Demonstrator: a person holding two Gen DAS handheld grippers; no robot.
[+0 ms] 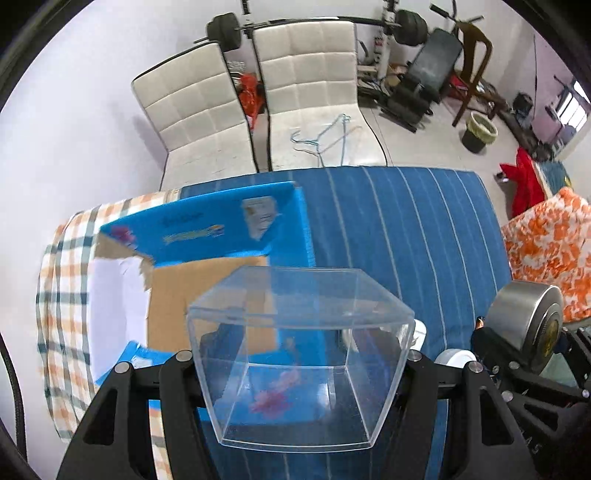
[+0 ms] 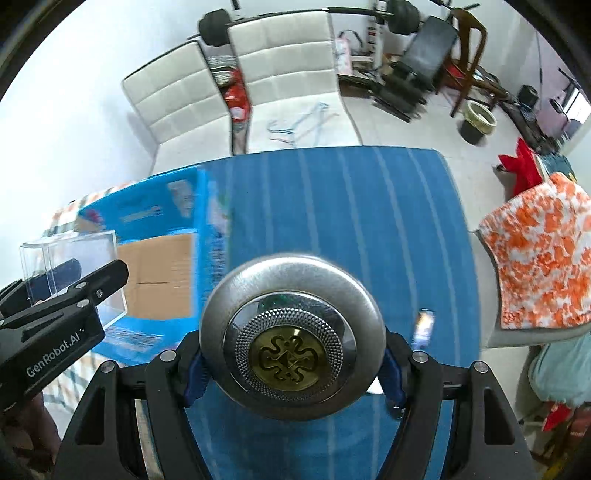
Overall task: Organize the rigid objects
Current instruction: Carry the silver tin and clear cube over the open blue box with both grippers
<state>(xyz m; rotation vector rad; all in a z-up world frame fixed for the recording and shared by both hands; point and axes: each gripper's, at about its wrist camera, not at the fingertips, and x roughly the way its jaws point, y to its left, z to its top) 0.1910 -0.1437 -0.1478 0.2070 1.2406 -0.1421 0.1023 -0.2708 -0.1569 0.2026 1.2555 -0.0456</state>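
Two grippers each hold something: the left gripper (image 1: 299,373) clamps a clear plastic box (image 1: 295,354) between its fingers, the right gripper (image 2: 291,365) pinches a round metal tin (image 2: 291,339). Below both lies a blue striped cloth (image 2: 332,206) bearing an open blue carton (image 1: 207,236). Beyond stand white chairs (image 1: 306,74) and a barbell (image 1: 225,31).

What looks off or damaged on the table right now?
The blue cardboard box has a ragged, torn flap at its left edge, with bare brown card showing. Both grippers hold items in the air: the left gripper a clear plastic box, the right gripper a round metal tin. No spills.
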